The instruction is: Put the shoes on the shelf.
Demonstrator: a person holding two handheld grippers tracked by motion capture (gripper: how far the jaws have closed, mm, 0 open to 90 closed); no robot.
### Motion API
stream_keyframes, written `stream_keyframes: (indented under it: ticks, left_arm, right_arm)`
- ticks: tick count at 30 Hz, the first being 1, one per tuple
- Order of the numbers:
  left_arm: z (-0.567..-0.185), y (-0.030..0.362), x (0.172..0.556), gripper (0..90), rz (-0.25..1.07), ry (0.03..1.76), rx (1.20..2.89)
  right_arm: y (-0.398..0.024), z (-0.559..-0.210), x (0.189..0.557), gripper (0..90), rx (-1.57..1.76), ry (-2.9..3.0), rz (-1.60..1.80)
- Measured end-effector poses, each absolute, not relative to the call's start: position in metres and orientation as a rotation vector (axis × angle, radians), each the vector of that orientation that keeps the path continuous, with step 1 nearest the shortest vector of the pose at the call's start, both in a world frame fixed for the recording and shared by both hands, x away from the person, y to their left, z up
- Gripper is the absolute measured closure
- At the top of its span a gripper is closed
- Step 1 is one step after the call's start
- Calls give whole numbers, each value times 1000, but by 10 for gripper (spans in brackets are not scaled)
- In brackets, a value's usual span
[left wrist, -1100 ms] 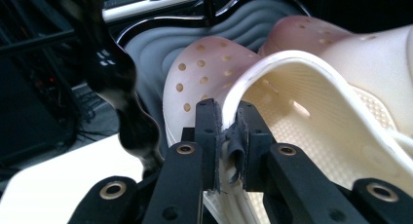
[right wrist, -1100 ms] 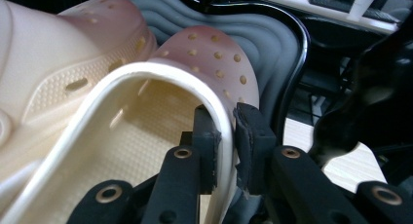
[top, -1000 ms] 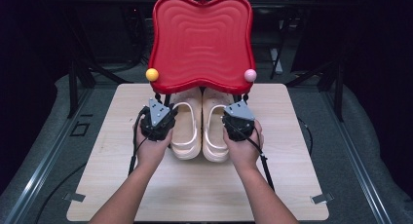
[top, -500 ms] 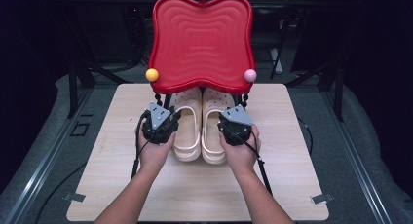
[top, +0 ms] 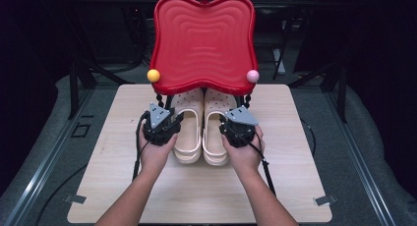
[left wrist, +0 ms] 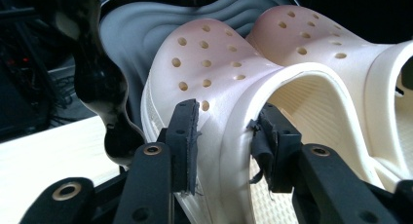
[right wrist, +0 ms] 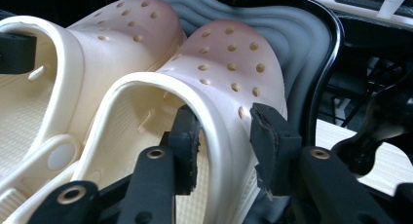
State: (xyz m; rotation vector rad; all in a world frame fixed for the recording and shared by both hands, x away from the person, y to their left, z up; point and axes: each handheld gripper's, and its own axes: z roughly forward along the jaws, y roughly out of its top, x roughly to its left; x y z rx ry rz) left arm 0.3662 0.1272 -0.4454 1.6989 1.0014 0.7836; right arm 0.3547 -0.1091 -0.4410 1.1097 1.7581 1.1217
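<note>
On the pale wooden tabletop (top: pixel 295 186), a glossy red wavy-edged plastic tray on black beaded legs (top: pixel 204 42) stands at the far edge. Beneath its front lip sit the cream perforated foam clogs (top: pixel 201 132), side by side, toes tucked under the tray, heels toward the person; judged just set down there. The left hand-held gripper (left wrist: pixel 226 136) and right hand-held gripper (right wrist: pixel 224 139) each straddle a clog's outer wall; their jaws have just been opening, pads seemingly clear of the wall.
</note>
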Motion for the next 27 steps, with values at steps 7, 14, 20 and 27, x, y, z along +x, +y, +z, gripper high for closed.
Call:
stream_keyframes:
  ticks: [7,14,20,27]
  left_arm:
    - [-445,129,367,593,744,1021,1690]
    - [-445,129,367,558,729,1027,1677]
    - [-443,131,365,538,726,1028,1679]
    - [-441,131,360,524,713,1023,1679]
  right_arm:
    - [-108,-442,355,594,1111,1771,1114]
    - [-109,-441,354,580,1105,1768,1106]
    - [-109,-439,350,568,1093,1763,1107]
    - [-110,-438,345,565,1080,1781,1094]
